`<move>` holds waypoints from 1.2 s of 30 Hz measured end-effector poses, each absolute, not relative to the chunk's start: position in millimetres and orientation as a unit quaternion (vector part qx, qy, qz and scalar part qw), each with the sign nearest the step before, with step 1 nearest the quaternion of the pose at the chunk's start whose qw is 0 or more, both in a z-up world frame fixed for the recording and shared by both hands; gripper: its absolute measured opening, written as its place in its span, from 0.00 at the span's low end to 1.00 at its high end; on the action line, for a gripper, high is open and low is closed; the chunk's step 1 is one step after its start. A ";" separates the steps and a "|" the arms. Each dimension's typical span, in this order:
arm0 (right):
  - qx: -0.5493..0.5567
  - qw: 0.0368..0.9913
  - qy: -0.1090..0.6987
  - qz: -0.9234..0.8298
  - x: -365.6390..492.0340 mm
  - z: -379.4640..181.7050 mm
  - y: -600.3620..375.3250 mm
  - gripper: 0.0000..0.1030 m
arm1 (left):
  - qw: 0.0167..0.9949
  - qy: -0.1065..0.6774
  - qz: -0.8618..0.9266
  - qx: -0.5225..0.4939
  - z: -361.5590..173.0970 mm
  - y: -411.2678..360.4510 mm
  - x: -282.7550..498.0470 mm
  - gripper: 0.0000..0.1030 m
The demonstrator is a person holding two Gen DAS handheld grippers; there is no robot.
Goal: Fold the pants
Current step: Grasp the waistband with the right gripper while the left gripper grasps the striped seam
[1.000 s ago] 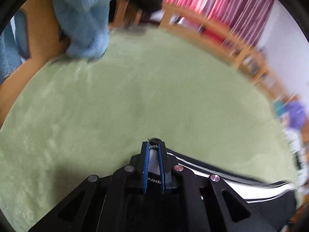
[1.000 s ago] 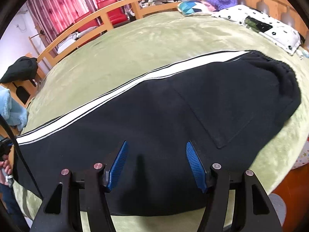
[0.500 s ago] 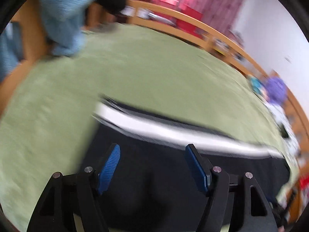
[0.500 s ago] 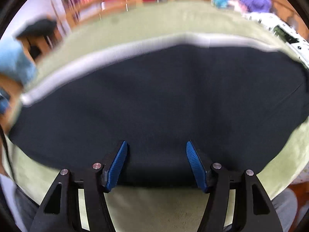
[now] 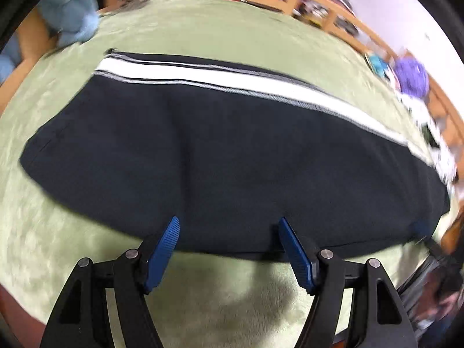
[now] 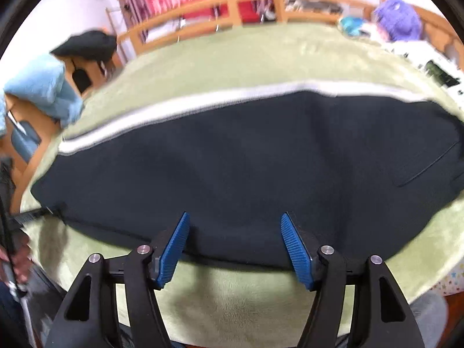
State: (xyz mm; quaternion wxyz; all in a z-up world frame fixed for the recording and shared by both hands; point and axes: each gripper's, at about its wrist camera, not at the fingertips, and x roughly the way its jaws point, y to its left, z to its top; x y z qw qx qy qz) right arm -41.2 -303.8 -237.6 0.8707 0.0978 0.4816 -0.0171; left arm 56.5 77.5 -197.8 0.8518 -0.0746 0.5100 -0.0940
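We see long black fabric pants (image 5: 232, 156) with a white side stripe, lying flat across a pale green plush bedspread (image 5: 203, 29), our left gripper (image 5: 229, 249) spread above their near edge, pinching nothing, our right gripper (image 6: 235, 246) likewise spread and empty.

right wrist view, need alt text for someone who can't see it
Black pants with a white side stripe lie flat across a green bed cover. The open right gripper hangs over their near edge with nothing between its blue fingers. A wooden bed rail, red curtains and a purple plush toy sit blurred behind.
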 end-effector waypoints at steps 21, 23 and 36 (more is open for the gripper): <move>0.347 0.837 0.336 -0.257 -104.3 -209.1 -656.0 0.66 | 0.856 0.486 -0.015 -0.176 -193.4 72.5 56.4 0.67; 0.380 0.832 0.323 -0.241 -97.8 -224.0 -670.7 0.66 | 0.855 0.489 -0.027 -0.173 -199.6 56.3 67.6 0.68; 0.353 0.857 0.354 -0.127 -83.8 -244.2 -678.4 0.11 | 0.844 0.528 0.016 -0.092 -223.2 29.7 82.0 0.72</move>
